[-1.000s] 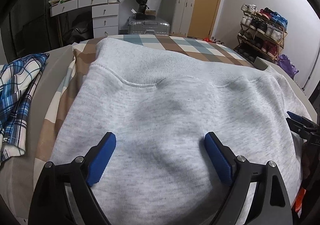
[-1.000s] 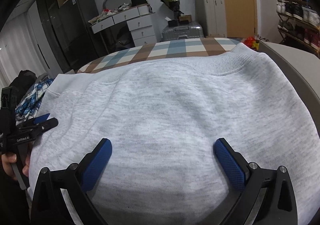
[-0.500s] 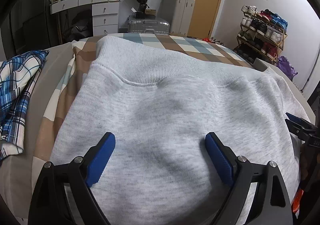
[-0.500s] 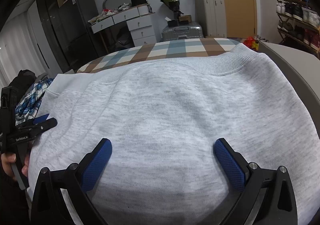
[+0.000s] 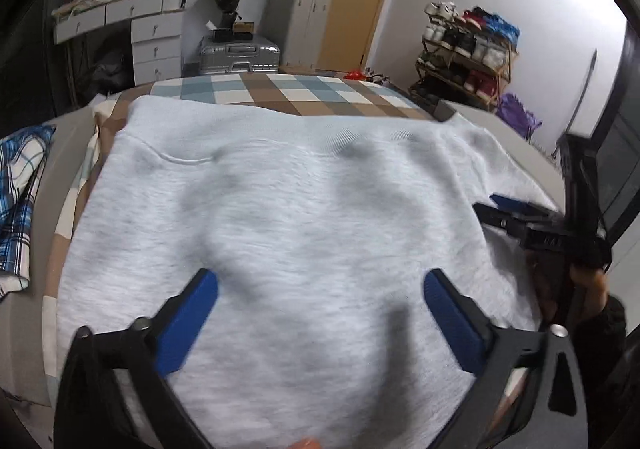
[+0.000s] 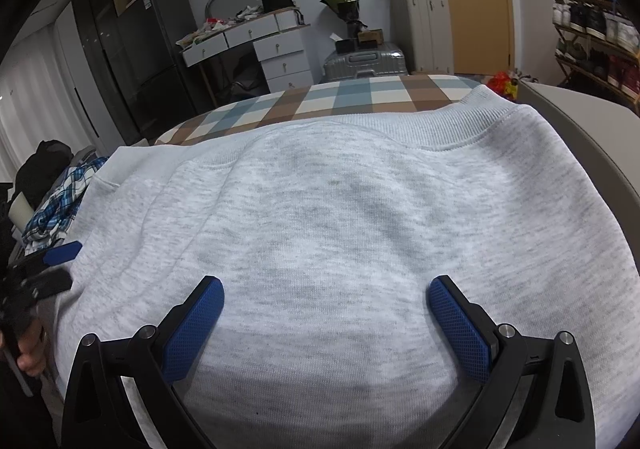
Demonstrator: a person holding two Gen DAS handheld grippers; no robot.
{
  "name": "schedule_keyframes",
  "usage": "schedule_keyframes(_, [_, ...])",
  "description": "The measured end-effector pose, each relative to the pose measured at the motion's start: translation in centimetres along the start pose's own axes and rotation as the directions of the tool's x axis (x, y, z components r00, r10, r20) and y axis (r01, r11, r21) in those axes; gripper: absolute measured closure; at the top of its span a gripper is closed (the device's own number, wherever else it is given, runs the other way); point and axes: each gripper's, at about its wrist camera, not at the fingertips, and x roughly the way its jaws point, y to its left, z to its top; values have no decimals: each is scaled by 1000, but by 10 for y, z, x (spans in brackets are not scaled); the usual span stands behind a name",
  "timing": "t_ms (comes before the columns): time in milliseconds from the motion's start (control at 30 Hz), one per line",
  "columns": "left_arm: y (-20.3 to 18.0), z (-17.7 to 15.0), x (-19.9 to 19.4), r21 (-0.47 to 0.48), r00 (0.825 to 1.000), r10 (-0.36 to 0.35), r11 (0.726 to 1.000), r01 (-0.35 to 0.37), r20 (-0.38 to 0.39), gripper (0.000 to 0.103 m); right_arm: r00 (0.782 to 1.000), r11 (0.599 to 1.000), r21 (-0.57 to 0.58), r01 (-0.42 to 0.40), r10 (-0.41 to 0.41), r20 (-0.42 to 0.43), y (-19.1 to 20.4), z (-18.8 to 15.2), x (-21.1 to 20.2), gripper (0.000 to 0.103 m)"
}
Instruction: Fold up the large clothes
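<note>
One sweatshirt, two grippers, a crowded far wall

One grey sweatshirt (image 6: 340, 233) lies on one checked blanket (image 6: 360, 93); one blue plaid shirt (image 5: 18, 185) sits at the left. Two grippers show: the left gripper (image 5: 320, 323) and the right gripper (image 6: 326, 327), each with two blue pads. By the far wall stand one white drawer unit (image 6: 286, 61), one silver suitcase (image 5: 240, 55), one pale upright suitcase (image 6: 426, 29) and one shoe rack (image 5: 468, 53) at the far right.
</note>
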Motion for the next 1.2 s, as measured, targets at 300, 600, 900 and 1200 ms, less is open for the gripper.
schedule_keyframes(300, [5,-6,27,17,996,83,996,-83,-25,1,1000,1000,-1,3,-3,-1,1,0,0,0])
schedule_keyframes(600, [7,-8,23,5,997,71,997,-71,-36,1,993,996,17,92,-91,-80,21,-8,-9,0])
schedule_keyframes(900, [4,-11,24,11,996,83,997,-83,-42,1,990,984,-159,84,-100,-96,49,-51,-28,0])
schedule_keyframes(1200, [-1,-11,20,16,991,127,992,-127,-39,1,995,982,-179,61,-74,-65,51,-74,-37,0])
